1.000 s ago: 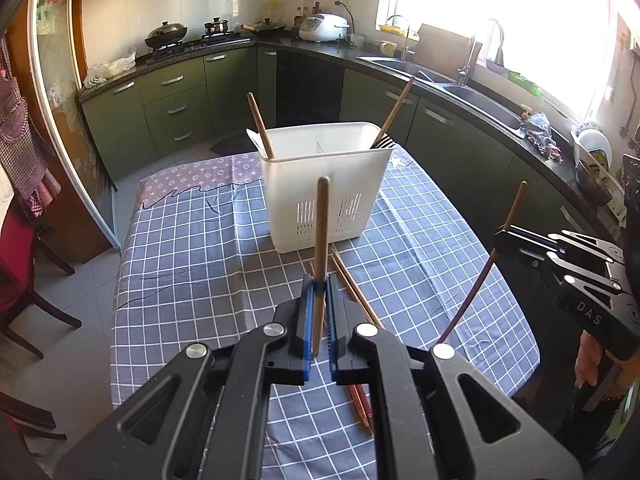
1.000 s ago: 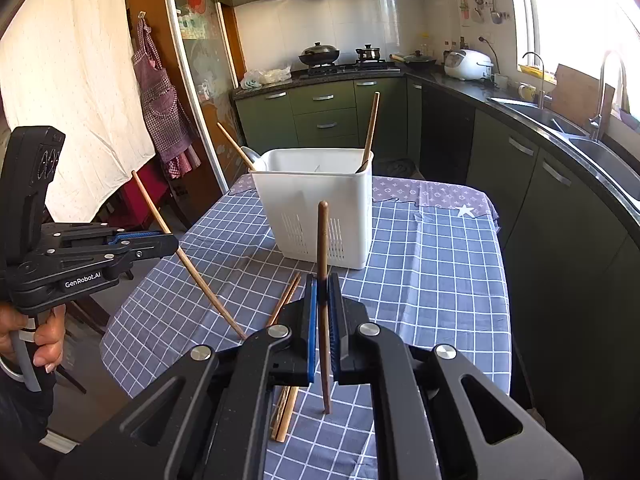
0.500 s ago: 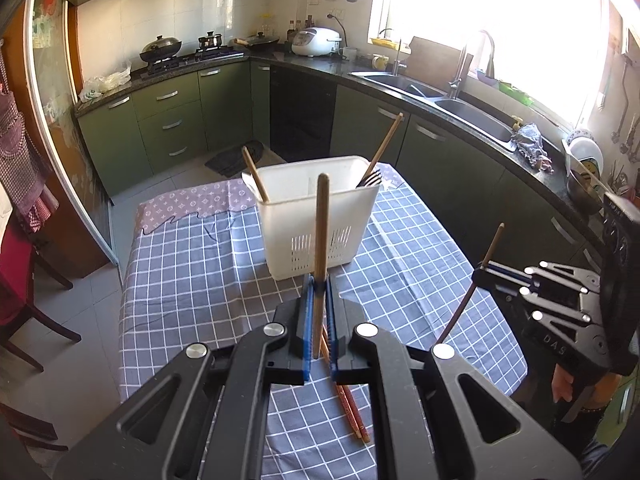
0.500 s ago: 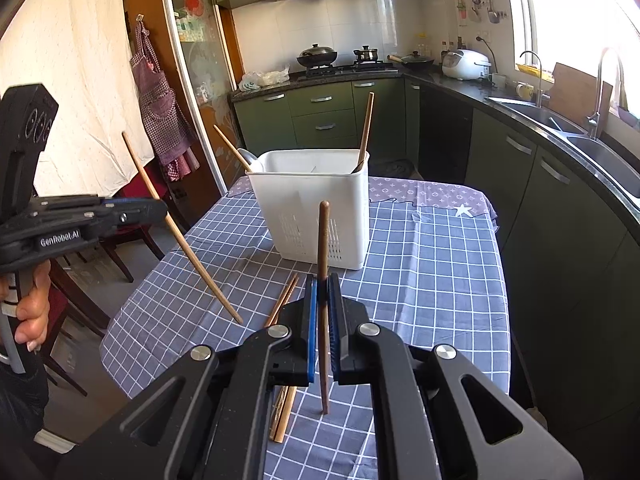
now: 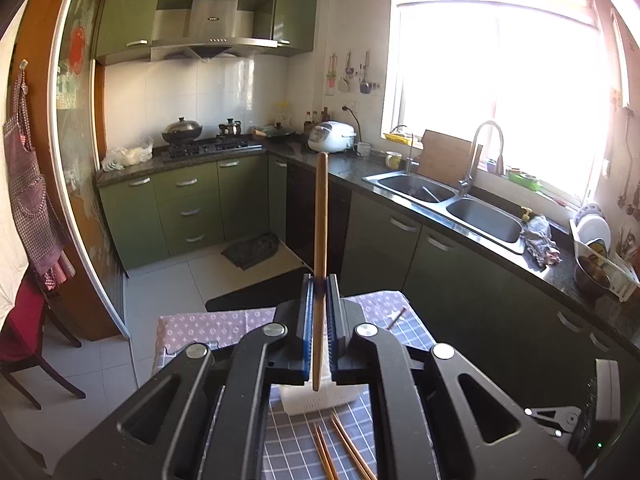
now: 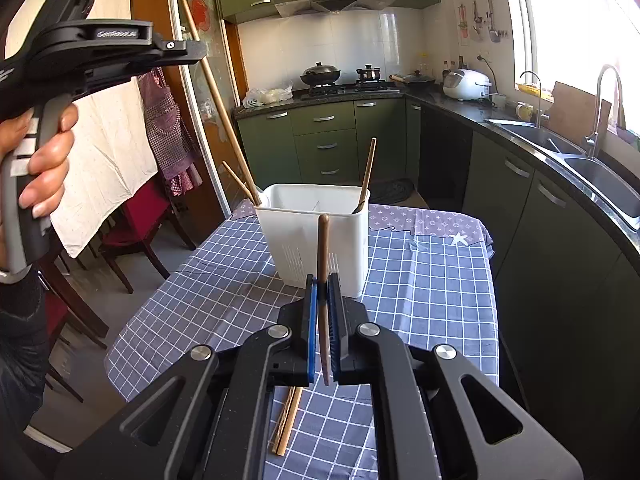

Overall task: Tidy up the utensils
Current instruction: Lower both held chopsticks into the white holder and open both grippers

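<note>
With each hand-held gripper clamped on a single chopstick, the step in hand appears to be the transfer of loose chopsticks from the worktop (image 6: 420,280) into the white utensil holder (image 6: 316,240). The left hand-held gripper (image 5: 319,292) has its jaws closed on a light wooden chopstick (image 5: 320,216) that stands nearly upright between the blue pads; in the right wrist view this chopstick runs on a slant, with its lower tip at or just above the holder's left rim, and whether it has entered cannot be told. The next move calls for lining that tip up over an open compartment, lowering it, and only then parting the jaws. The right hand-held gripper (image 6: 324,292) is closed on a darker chopstick (image 6: 322,248), held upright in front of the holder and apart from it. The holder stands on the checked cloth and is divided inside. One chopstick (image 6: 240,182) leans out at its left corner and another (image 6: 367,174) leans at its right corner. More chopsticks (image 6: 288,420) lie flat on the cloth near the right gripper.
</note>
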`<control>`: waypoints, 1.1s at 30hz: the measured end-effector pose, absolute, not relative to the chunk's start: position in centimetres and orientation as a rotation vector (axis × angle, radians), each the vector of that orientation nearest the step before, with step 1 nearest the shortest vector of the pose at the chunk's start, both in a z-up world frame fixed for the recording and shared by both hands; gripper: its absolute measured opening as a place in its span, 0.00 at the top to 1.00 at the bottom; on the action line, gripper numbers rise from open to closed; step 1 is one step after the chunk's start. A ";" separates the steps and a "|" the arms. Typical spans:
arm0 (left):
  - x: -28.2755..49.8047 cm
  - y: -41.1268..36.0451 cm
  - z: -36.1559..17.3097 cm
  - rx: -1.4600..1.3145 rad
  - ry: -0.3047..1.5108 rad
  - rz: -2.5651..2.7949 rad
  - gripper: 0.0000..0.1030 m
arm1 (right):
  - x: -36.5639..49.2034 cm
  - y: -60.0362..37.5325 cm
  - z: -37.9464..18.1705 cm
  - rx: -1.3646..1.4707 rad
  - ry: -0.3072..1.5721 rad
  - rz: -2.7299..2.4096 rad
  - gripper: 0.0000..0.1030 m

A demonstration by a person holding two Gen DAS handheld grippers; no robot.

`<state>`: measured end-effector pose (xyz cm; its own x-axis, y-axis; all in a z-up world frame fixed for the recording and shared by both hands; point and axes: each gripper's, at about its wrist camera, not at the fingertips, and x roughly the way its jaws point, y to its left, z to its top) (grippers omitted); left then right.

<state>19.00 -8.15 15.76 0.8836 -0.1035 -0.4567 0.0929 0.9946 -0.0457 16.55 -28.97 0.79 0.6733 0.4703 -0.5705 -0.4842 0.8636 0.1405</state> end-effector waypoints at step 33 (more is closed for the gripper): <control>17.2 -5.8 7.5 -0.031 0.596 -0.093 0.68 | 25.7 -26.9 15.0 0.102 0.393 0.486 0.94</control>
